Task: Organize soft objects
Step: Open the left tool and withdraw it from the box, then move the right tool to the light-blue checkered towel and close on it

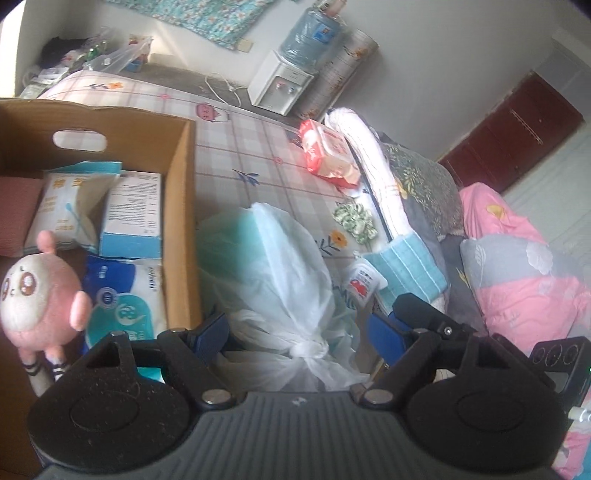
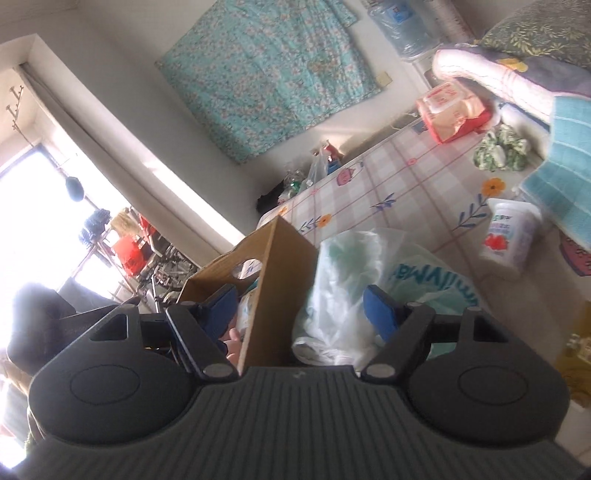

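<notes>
We hold both the left hand-held gripper (image 1: 301, 325) and the right hand-held gripper (image 2: 301, 314) wide open and empty around the tied plastic bag (image 1: 280, 280) at lower centre, probably to lift it into the cardboard box (image 1: 181, 206) on its left.

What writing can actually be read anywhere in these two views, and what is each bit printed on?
"...milyMar": partial turquoise letters, upside down, on the tied white plastic bag beside the cardboard box.
White and blue box inside the cardboard box: rows of small print, too small to read.
Red and white pack on the bed: lettering blurred.
Small white pouch with a red picture: print blurred.
Water jug label: unreadable.
</notes>
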`<control>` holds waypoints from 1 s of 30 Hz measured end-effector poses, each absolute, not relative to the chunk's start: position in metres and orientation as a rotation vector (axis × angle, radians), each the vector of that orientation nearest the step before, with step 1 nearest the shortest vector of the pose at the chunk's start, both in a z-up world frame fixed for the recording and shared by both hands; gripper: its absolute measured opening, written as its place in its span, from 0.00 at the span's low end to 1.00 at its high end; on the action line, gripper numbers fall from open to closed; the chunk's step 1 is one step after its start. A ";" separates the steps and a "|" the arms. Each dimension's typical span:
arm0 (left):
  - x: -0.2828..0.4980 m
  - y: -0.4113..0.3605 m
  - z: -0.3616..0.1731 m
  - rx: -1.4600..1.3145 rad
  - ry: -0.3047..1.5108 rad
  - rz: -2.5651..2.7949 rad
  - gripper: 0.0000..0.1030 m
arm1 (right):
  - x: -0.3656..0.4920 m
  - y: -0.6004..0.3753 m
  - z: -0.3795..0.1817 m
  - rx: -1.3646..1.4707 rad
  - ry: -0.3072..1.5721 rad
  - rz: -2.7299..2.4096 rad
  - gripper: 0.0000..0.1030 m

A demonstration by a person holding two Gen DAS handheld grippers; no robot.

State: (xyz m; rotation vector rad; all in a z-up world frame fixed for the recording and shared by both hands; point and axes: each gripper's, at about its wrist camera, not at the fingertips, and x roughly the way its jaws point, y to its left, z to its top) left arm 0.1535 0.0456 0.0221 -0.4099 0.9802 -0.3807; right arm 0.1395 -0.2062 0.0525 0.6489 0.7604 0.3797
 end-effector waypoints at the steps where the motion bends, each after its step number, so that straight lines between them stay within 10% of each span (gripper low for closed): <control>1: 0.153 0.034 0.021 -0.390 0.981 -0.398 0.81 | 0.137 -0.222 0.049 0.661 0.752 0.347 0.73; 30: 0.133 -0.137 -0.014 -0.144 0.898 -0.455 0.69 | 0.248 -0.456 -0.057 0.809 0.725 -0.155 0.35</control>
